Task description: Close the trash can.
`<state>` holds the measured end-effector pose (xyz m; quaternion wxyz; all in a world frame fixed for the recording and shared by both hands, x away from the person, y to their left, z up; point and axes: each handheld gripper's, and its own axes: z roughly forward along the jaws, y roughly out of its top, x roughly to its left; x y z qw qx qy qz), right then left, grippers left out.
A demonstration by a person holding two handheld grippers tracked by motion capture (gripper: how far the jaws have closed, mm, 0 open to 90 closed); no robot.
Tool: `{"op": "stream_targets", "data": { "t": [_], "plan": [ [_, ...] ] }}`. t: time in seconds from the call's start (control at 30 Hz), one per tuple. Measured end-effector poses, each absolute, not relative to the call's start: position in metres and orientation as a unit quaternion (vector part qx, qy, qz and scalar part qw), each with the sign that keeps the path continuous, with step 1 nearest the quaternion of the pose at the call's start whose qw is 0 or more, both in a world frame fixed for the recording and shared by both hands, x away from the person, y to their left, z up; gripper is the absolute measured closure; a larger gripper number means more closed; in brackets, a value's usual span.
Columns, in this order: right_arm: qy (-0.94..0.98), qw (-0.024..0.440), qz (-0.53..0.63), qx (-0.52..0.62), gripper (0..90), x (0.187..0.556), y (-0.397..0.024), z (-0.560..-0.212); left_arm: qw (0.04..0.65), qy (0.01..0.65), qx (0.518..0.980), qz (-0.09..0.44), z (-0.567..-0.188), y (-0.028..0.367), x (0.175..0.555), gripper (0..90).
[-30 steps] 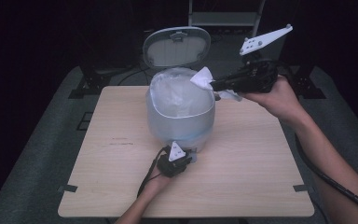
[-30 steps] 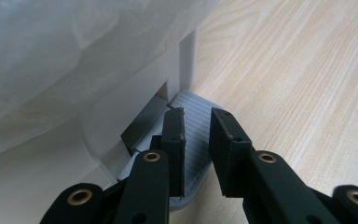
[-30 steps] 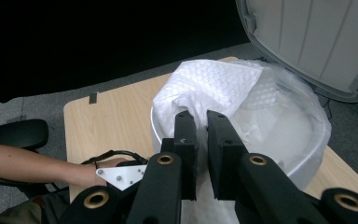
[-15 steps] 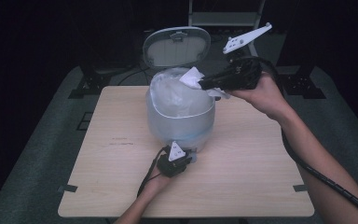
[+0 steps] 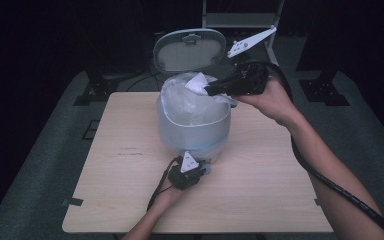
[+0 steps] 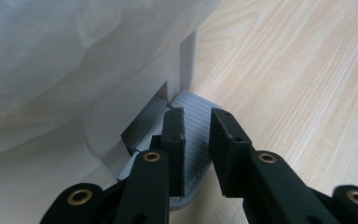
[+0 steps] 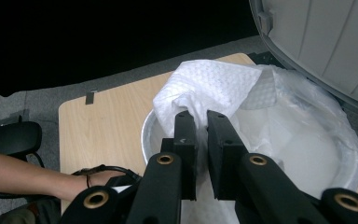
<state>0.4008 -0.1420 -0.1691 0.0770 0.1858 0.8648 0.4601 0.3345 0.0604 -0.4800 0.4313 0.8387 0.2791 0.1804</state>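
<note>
Two hand-held grippers work at a small pedal bin (image 5: 194, 125) that stands near the middle of a wooden desk (image 5: 275, 190). Its lid (image 5: 190, 50) is tipped up and back, and a thin clear liner bag (image 5: 177, 95) is draped over its rim. From the high view, the right gripper (image 5: 211, 90) reaches in level from the right and is clenched on a crumpled white paper towel (image 5: 198, 82), holding it right over the open mouth of the bin. The left gripper (image 5: 195, 161) sits low at the bin's near side, its jaws drawn nearly together with nothing between them, resting on the foot pedal (image 6: 193, 122). By my reading the bin is already opened and the towel brought over it; what is left is to let the towel drop in and release the pedal so the lid closes. The left gripper view gives what the high view cannot: the ribbed grey pedal under the fingertips, at the slot in the bin's base. The right gripper view shows the towel pinched at its lower fold, with the bag's pale inside beyond and the person's left forearm (image 7: 23, 175) below.
</note>
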Motion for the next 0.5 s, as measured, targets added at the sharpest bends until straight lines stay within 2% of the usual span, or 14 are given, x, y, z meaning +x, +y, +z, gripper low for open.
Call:
{"op": "stream_targets", "data": {
  "t": [0.5],
  "plan": [
    [0.866, 0.073, 0.455, 0.192, 82.2, 0.415, -0.132, -0.179, 0.432, 0.28, 0.839, 0.18, -0.48, 0.06, 0.335, 75.7]
  ]
}}
